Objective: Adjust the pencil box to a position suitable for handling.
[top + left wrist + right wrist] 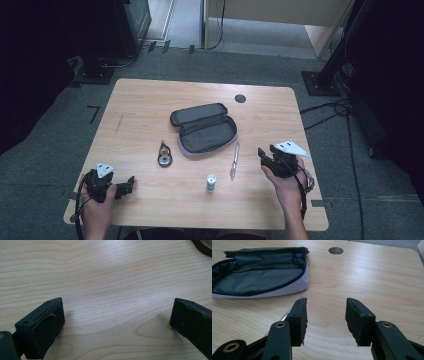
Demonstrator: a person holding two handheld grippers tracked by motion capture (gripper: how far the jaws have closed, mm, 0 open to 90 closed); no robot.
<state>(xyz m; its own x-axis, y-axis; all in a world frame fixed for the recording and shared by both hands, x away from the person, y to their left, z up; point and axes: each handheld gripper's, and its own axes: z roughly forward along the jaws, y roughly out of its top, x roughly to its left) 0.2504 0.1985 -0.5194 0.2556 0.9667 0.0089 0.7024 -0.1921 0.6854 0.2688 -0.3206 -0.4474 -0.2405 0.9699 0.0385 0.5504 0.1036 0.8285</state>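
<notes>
R hand-held gripper (325,315) half open, empty, beside pen (235,160); L hand-held gripper (116,320) wide open, empty.

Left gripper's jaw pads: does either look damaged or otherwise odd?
Yes. In the left gripper view, the left gripper has a pad whose top edge looks frayed, with a pale strip peeling along it. The other pad looks whole. Its jaws stand wide over bare table, nothing between them.
</notes>
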